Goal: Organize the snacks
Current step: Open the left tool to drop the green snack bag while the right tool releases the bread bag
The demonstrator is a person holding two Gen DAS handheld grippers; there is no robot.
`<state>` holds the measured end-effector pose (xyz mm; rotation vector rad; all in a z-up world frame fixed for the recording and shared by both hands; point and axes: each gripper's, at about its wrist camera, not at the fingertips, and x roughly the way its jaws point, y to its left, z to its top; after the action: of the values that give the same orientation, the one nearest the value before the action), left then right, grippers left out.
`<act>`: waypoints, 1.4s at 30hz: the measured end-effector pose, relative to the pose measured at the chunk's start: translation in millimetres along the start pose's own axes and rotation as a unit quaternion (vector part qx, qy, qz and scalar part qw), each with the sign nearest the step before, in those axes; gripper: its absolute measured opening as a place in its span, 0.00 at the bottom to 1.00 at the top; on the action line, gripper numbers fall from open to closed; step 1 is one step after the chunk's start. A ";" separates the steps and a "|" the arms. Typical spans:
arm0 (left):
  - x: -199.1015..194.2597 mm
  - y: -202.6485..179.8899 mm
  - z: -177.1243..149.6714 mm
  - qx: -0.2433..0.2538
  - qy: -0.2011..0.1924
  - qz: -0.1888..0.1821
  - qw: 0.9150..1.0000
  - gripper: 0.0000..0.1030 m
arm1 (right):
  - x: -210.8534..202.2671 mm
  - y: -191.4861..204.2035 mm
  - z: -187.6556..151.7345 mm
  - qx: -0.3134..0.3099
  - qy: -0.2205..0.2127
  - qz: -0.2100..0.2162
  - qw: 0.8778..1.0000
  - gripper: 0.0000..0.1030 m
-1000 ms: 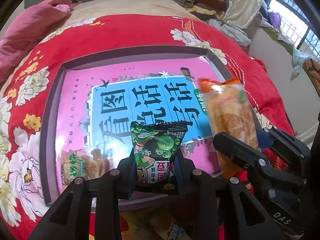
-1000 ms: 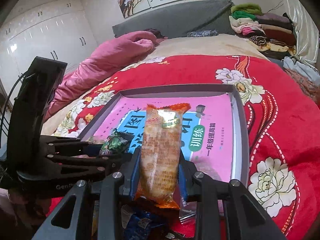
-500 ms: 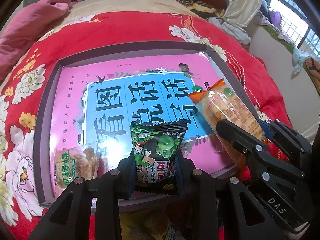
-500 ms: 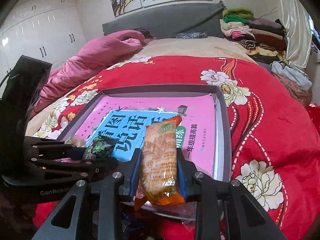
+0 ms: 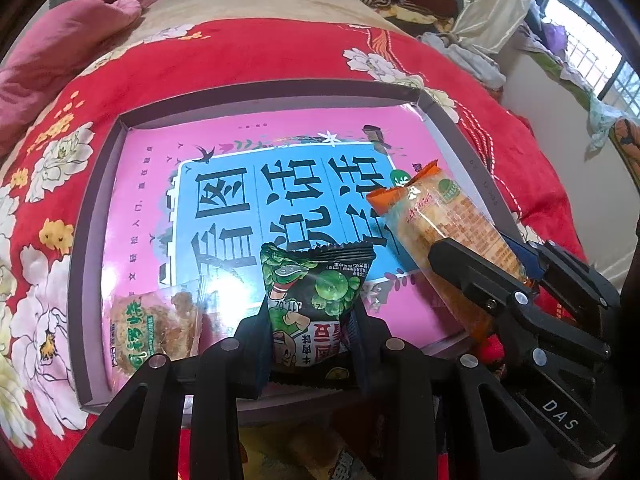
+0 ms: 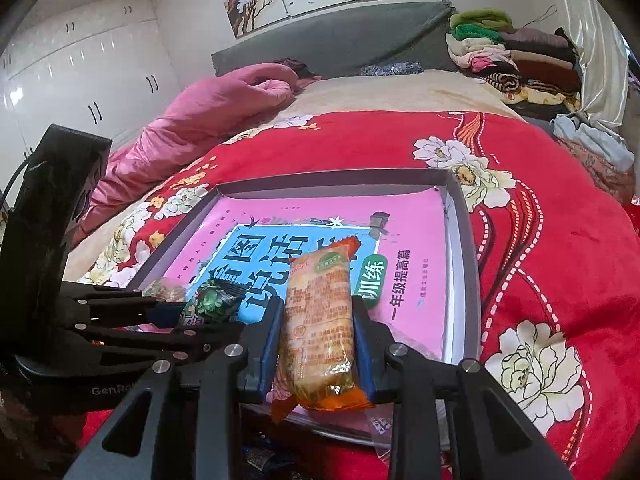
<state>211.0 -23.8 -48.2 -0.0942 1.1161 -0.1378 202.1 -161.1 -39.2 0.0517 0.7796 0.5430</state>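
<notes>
On the bed's red floral blanket (image 6: 560, 240) sits a shallow grey tray (image 5: 86, 248) lined with a pink and blue book cover (image 5: 160, 184). The left tool (image 5: 310, 332) is clamped on a green pea snack packet (image 5: 316, 288) over the tray's near edge, and the right tool (image 6: 316, 332) is clamped on a long orange cracker packet (image 6: 320, 320) (its far end tilts in over the cover) near the tray's near right corner. A clear packet with green lettering (image 5: 152, 328) lies flat in the tray's near left corner, just beside the left tool.
</notes>
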 end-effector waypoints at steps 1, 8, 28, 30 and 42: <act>-0.2 0.5 0.0 -0.001 0.000 0.000 1.000 0.33 | -0.2 0.1 0.1 0.001 0.000 0.002 1.000 0.32; -2.1 3.9 -0.6 -0.006 0.001 0.000 1.000 0.33 | -1.8 2.1 1.2 -0.001 -0.002 0.012 1.000 0.32; -21.5 13.1 -0.4 -0.021 -0.017 -0.015 1.000 0.52 | -8.8 0.0 4.0 0.011 -0.012 0.020 1.000 0.39; -25.8 14.1 -0.7 -0.023 -0.022 -0.017 0.999 0.55 | -9.3 0.4 4.4 0.012 -0.014 0.020 1.000 0.40; -56.2 37.0 -7.6 -0.058 -0.049 -0.028 0.997 0.69 | -15.2 -0.1 7.5 0.013 -0.025 0.020 0.999 0.45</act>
<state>182.2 21.5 -7.0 -0.2336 1.0240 -0.1172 198.3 -167.3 -23.9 0.1054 0.7388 0.5670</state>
